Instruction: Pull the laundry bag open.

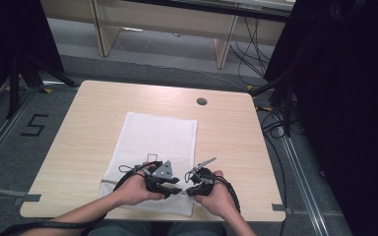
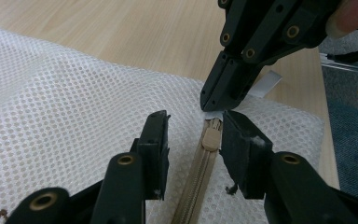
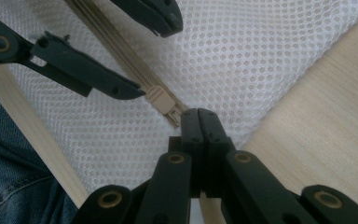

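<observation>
Pinching mesh bag (image 2: 74,98) corner, right gripper (image 3: 199,114) (clamped); left gripper (image 2: 193,140) wide, straddling zipper pull (image 2: 211,137).

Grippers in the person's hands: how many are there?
2. Left gripper over the white mesh bag's near edge, jaws astride the zipper pull; right gripper beside it, pinching the zipper's end.

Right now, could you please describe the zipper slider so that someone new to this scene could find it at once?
On the wooden table lies a white mesh bag; along its near edge runs a beige zipper. The slider sits at the zipper's end, between the left gripper's open jaws, just before the shut right gripper. It is the one solid beige block.
</observation>
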{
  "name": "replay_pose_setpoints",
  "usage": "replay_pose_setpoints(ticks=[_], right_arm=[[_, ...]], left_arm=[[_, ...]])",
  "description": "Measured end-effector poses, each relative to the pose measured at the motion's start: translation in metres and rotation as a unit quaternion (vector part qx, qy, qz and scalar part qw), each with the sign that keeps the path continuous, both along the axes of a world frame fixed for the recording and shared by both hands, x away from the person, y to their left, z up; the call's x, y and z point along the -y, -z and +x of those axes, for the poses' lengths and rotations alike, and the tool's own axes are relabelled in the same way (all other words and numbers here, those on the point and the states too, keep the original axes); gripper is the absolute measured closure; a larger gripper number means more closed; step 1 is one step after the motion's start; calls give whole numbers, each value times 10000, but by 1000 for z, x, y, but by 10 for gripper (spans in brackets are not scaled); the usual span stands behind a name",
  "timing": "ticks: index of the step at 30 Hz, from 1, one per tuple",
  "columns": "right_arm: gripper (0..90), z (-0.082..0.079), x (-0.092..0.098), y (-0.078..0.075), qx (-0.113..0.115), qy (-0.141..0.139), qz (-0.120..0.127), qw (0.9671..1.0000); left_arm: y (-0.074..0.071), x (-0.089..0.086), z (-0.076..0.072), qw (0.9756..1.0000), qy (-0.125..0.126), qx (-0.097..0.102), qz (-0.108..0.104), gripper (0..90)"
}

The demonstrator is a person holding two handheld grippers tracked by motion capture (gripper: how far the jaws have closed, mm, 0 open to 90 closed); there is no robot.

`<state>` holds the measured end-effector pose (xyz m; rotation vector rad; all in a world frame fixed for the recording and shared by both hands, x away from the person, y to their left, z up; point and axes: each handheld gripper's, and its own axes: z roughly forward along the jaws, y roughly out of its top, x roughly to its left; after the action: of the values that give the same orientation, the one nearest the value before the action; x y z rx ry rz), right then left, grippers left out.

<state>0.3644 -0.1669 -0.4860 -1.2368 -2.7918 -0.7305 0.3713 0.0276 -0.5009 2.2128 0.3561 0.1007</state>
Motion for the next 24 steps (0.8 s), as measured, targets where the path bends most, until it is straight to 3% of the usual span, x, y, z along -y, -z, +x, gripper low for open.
replay_pose_setpoints(ticks=[24], right_arm=[[900,-1,0,0,-74,82,24,9999]], left_arm=[[8,6,1,9999,130,-23,95,655]])
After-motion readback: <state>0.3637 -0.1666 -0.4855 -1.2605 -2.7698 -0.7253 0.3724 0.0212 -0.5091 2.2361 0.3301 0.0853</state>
